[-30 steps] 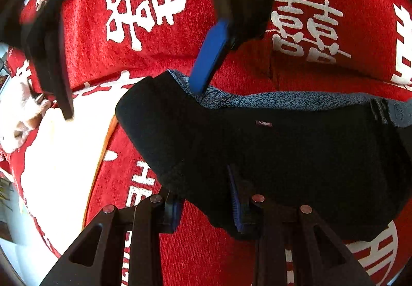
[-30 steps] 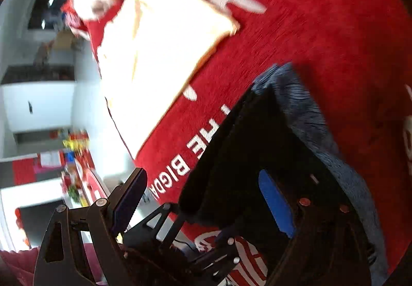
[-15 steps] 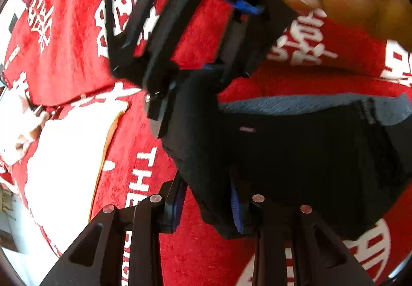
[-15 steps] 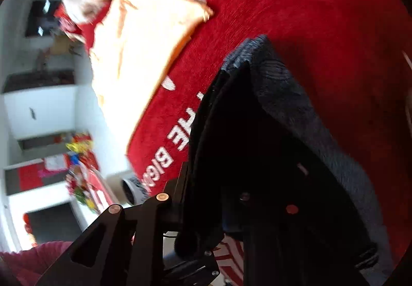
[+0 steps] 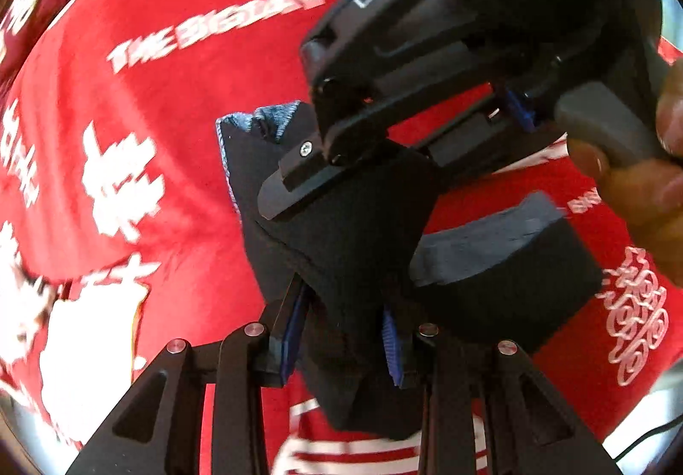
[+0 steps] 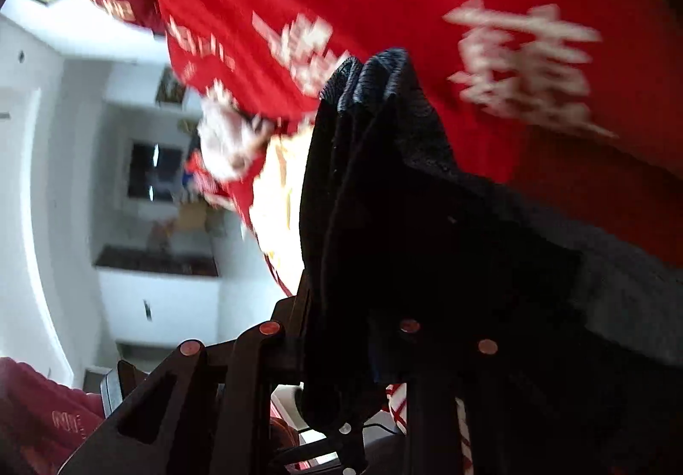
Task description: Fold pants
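I have the left gripper (image 5: 345,329) clenched on the black pants (image 5: 341,244), lifted above the red printed cloth (image 5: 170,124). My right gripper (image 6: 358,329), its jaws having just been closing, pinches the same pants' bunched edge.

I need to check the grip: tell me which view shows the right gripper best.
The left wrist view: the right gripper shows from outside, clamped on the black pants. The right wrist view shows only its own fingers, mostly buried in dark fabric.
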